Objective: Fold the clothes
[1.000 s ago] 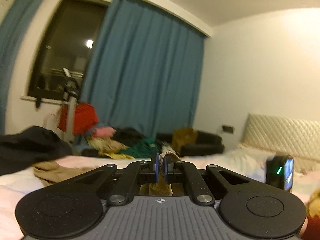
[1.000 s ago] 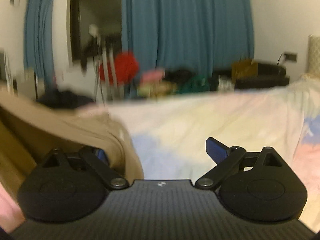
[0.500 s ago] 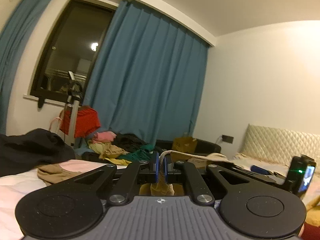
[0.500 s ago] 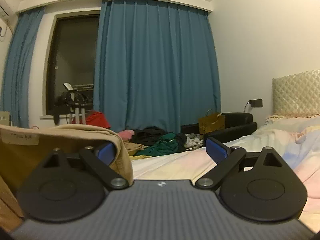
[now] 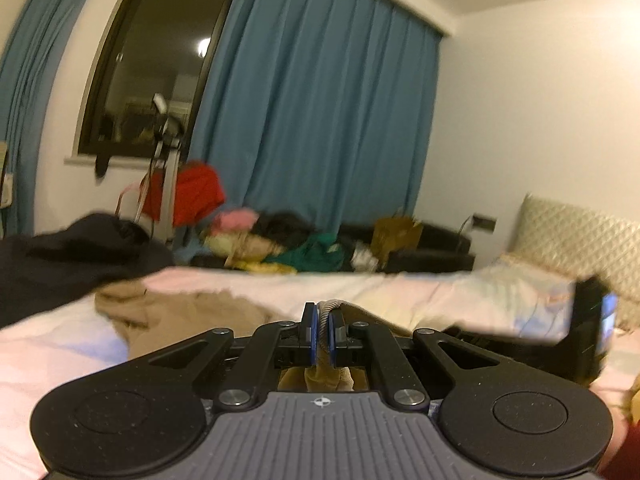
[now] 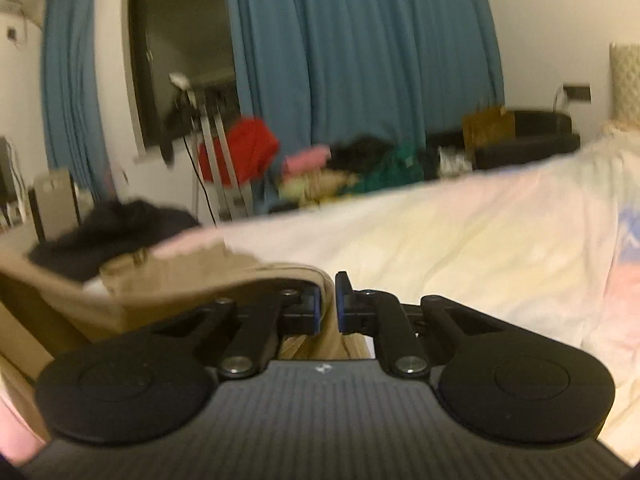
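Note:
A tan garment (image 5: 180,312) lies crumpled on the pale bed (image 5: 400,292), just ahead of my left gripper (image 5: 323,320). That gripper is shut on a corded edge of the tan cloth, which also hangs down behind the jaws. In the right wrist view the tan garment (image 6: 180,280) stretches in from the left. My right gripper (image 6: 328,300) is shut on a fold of it, with cloth hanging below the pads. The rest of the garment under both grippers is hidden.
A black garment (image 5: 60,260) lies on the bed's far left. Beyond the bed are a pile of clothes (image 5: 280,244), a stand with a red garment (image 5: 196,196), blue curtains and a dark window. A quilted headboard (image 5: 580,232) is on the right.
The right gripper's jaws went from wide open to closed on the tan cloth. The left gripper kept its grip. Both views tipped down toward the bed.

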Motion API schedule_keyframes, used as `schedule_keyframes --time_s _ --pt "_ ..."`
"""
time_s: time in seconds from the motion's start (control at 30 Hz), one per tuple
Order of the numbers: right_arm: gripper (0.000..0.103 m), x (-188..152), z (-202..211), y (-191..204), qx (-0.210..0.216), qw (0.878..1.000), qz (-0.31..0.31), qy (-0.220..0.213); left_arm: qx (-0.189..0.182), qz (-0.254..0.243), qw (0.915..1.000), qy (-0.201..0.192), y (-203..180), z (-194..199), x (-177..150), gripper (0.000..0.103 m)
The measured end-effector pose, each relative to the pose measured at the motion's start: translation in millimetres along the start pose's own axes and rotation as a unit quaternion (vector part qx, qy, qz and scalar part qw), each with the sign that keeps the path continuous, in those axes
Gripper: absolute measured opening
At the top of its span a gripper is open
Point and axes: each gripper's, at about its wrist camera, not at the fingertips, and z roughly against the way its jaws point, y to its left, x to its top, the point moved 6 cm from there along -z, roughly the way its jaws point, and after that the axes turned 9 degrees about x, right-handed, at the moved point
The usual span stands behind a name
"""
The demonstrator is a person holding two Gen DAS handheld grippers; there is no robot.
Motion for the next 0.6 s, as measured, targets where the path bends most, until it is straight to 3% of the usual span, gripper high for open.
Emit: schedule_keyframes --time_s 0.13,0.2,0.27,0.43,0.6 --pt "0.010 13 4 -9 0.021 1.000 -0.008 -0.017 0.006 0.004 0.9980 0.062 5 -19 -16 0.015" --pt "0.010 15 6 -11 0.026 0.999 -0.009 -0.019 0.003 0.000 0.9967 0.081 4 -26 -24 0.024" --pt "0.010 12 4 -11 0.029 0.999 -0.011 -0.017 0.002 -0.012 0.9952 0.098 0 -33 -32 0.044" --pt "0.010 17 10 -10 0.035 0.999 -0.012 -0.021 0.005 -0.069 0.9894 0.128 -21 -46 -60 0.052" --pt "0.010 24 18 -13 0.030 0.999 -0.014 -0.042 0.069 -0.106 0.9775 0.168 -23 -64 -87 0.053"
